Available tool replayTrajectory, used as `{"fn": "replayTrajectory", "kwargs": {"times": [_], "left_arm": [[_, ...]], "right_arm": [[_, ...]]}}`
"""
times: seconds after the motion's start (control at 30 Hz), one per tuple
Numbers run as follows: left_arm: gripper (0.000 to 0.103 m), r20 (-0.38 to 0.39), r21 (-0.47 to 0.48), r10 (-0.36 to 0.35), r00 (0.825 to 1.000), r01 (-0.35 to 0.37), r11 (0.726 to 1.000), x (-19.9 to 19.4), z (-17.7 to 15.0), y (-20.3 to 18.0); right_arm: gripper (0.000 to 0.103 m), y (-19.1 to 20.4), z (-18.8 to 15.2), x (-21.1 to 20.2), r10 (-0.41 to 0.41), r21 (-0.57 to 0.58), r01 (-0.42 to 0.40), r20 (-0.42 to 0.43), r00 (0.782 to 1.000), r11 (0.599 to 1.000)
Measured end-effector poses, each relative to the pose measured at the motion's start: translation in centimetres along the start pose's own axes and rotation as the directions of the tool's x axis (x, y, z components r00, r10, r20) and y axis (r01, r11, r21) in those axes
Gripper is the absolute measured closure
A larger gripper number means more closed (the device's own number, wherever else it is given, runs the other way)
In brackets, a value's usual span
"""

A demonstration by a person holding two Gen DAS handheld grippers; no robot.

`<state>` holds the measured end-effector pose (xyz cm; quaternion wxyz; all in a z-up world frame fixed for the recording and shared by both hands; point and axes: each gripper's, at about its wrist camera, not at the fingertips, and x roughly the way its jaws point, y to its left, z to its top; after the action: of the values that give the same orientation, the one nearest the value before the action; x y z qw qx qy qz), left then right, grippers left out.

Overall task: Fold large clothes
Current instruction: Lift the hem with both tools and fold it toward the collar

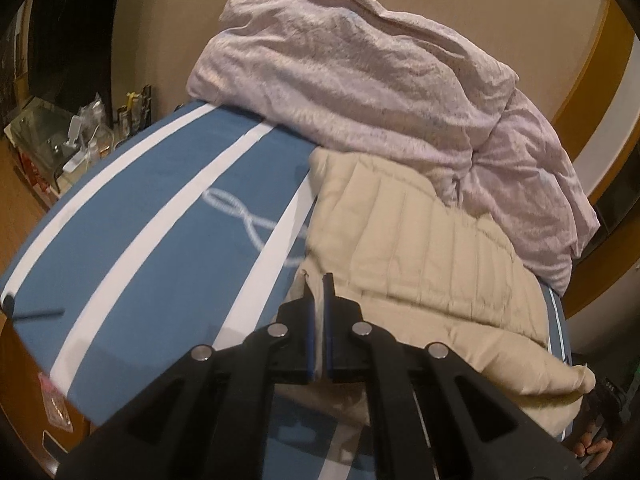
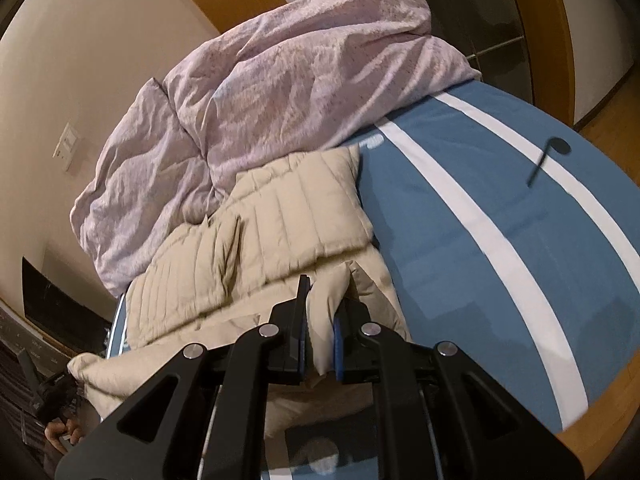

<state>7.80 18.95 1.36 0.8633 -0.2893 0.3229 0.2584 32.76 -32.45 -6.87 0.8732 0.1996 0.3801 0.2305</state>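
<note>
A beige quilted jacket (image 1: 424,248) lies on a blue bed sheet with white stripes (image 1: 152,248). My left gripper (image 1: 319,280) is shut on a thin edge of the jacket at its near left side, lifted a little off the sheet. In the right wrist view the jacket (image 2: 280,216) lies partly folded, and my right gripper (image 2: 325,285) is shut on a thick fold of its near edge. The blue sheet (image 2: 460,240) stretches to the right.
A crumpled pink duvet (image 1: 360,72) is heaped at the far side of the bed, touching the jacket; it also shows in the right wrist view (image 2: 280,80). A cluttered low table (image 1: 72,140) stands left of the bed. A thin dark stick (image 2: 544,156) lies on the sheet.
</note>
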Motion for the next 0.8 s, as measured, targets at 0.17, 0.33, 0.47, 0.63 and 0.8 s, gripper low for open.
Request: {"fn": "replayTrajectory", "kwargs": {"times": [0.17,0.33,0.47,0.63,0.8], "left_arm": [[0.1,0.015,0.014,0.002,1.0,-0.002,1.0,2.6,3.2,-1.4],[0.1,0.028,0.018,0.01,1.0,-0.011,1.0,4.8,5.7,-2.6],[0.1,0.032,0.017,0.024,0.999,-0.024,1.0,6.8,7.7,-3.4],[0.1,0.027,0.007,0.051,0.998,-0.051,0.999,9.6,9.9,-4.4],[0.1,0.011,-0.001,0.082,0.997,-0.082,0.997,12.4,11.3,-5.0]], "right_arm": [[0.093,0.5,2.5,2.3,-0.005,0.0,0.005,0.004,1.0,1.0],[0.093,1.2,5.0,4.7,-0.01,-0.011,0.01,0.001,1.0,1.0],[0.093,1.8,7.0,6.5,-0.012,-0.027,0.012,-0.004,1.0,1.0],[0.093,2.1,9.2,8.9,-0.013,-0.039,0.013,-0.017,1.0,0.999],[0.093,2.1,11.1,11.9,-0.015,-0.046,0.013,-0.04,0.999,0.999]]}}
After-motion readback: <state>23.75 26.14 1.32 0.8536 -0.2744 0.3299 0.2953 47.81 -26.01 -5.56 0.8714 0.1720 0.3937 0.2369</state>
